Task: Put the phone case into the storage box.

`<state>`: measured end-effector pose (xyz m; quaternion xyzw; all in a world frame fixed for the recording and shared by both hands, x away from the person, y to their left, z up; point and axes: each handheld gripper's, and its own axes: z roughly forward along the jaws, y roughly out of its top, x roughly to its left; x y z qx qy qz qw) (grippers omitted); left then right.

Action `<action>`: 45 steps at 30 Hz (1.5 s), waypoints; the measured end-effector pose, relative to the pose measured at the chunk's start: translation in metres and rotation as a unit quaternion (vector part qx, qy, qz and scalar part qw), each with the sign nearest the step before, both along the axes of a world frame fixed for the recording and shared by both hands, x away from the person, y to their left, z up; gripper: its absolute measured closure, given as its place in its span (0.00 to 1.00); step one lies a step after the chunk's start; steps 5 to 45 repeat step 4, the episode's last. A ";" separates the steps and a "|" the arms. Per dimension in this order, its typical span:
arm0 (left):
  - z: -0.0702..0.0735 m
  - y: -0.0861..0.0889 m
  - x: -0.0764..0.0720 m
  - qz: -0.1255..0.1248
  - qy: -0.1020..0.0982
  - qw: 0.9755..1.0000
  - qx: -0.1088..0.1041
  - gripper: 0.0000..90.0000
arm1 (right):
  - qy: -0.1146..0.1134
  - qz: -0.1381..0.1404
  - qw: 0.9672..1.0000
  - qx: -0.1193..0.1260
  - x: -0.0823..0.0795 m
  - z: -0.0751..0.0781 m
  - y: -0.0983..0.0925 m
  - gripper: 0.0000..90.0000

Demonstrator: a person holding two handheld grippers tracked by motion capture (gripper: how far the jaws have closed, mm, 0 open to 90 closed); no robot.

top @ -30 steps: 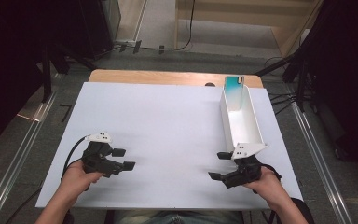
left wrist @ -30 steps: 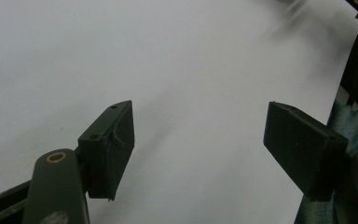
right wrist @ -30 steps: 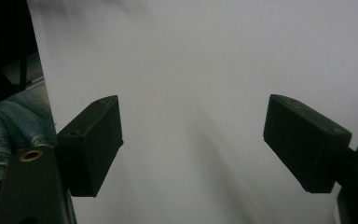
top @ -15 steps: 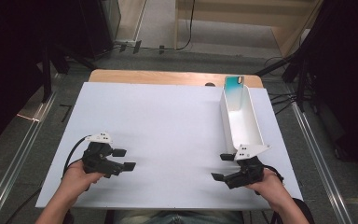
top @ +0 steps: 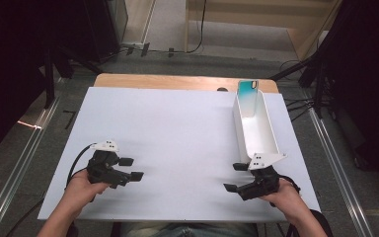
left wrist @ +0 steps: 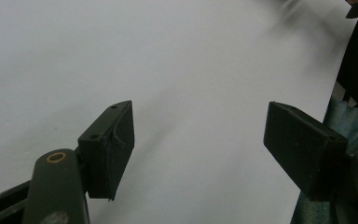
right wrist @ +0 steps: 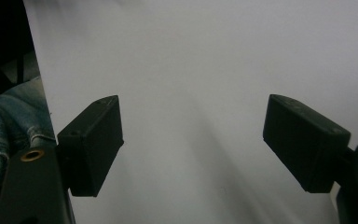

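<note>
White tabletop point(top: 177, 128) with hardly anything on it. The one thing in play is a long white tray point(top: 264, 129) standing along the right side, with something teal point(top: 247, 91) propped up at its far end (too small to tell what it is). The right gripper point(top: 234, 177) sits low on the table just beside the tray's near end, pointing in toward the middle. The left gripper point(top: 132, 168) is well apart from it at the near left, also pointing inward. Both have their jaws spread wide with nothing between them. The left gripper view point(left wrist: 198, 154) and the right gripper view point(right wrist: 193, 149) show bare white surface between the pads. To me this looks like the starting pose, hands parked and no reach begun. My guess at the next move is for the right hand to turn toward the tray and line its open jaws up on a wall or the near lip before squeezing. The walls look thin, so a square approach matters, or the tray might skid or tip.
</note>
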<state>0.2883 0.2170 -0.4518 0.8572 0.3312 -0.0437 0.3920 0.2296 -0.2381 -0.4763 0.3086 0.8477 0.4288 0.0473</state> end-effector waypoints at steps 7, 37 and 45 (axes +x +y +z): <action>0.000 0.000 0.000 -0.001 0.001 1.000 0.000 0.27 | 0.004 0.003 1.000 0.003 0.000 0.000 0.001 0.21; 0.000 0.000 0.000 -0.001 0.001 1.000 0.000 0.27 | 0.004 0.003 1.000 0.003 0.000 0.000 0.001 0.21; 0.000 0.000 0.000 -0.001 0.001 1.000 0.000 0.27 | 0.004 0.003 1.000 0.003 0.000 0.000 0.001 0.21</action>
